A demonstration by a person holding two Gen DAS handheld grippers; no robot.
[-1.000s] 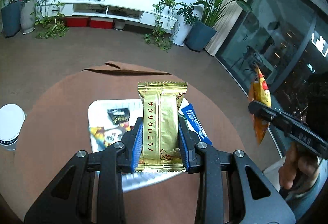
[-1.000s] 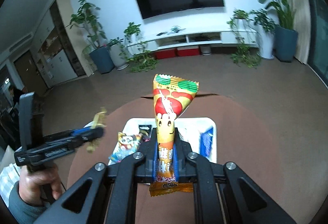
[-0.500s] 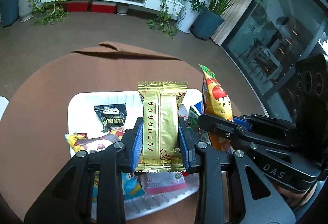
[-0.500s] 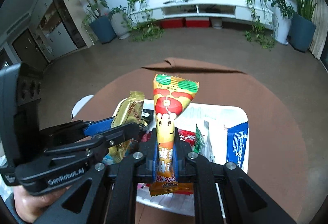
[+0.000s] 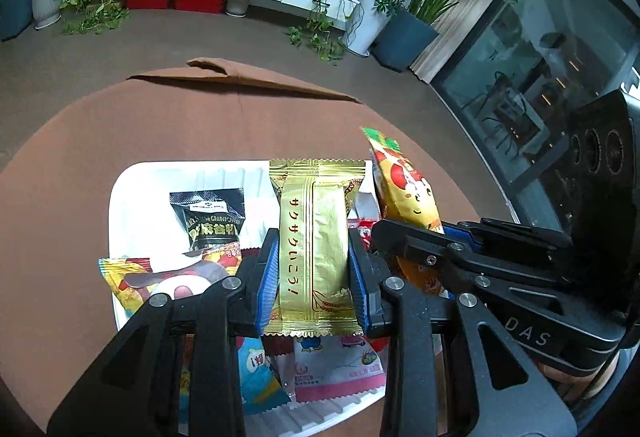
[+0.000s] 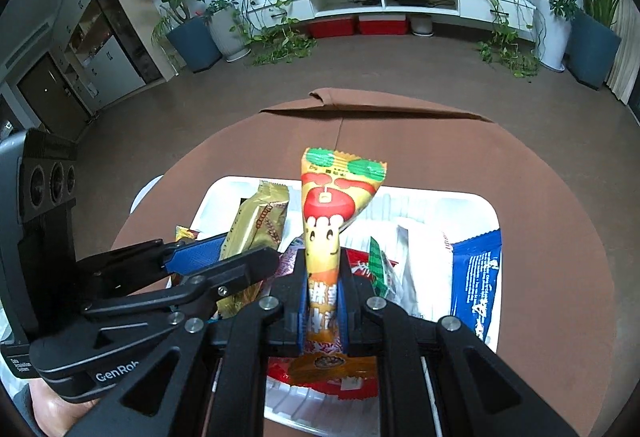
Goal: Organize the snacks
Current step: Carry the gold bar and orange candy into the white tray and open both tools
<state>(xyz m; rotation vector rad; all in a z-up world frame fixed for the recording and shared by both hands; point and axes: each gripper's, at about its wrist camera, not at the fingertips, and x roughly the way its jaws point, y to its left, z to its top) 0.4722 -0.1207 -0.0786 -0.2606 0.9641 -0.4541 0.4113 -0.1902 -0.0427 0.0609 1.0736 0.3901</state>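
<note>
My left gripper (image 5: 314,277) is shut on a gold snack pack (image 5: 316,233) with red Japanese writing, held over the white tray (image 5: 132,197). My right gripper (image 6: 323,301) is shut on an orange cone-shaped snack pack (image 6: 332,213) with a red and green top, also over the tray (image 6: 472,201). The two grippers sit side by side: the right one shows in the left wrist view (image 5: 404,237) with its orange pack (image 5: 404,185), and the left one shows in the right wrist view (image 6: 224,257) with the gold pack (image 6: 256,221).
The tray sits on a round brown table (image 5: 80,141) and holds several packs: a black one (image 5: 210,217), a yellow one (image 5: 128,277), a blue one (image 6: 476,277), white and red ones. Beyond the table lie brown floor, potted plants and a white TV shelf (image 6: 384,1).
Both grippers have come down and forward over the tray with their packs still held. They have drawn close together, each now large in the other's view.
</note>
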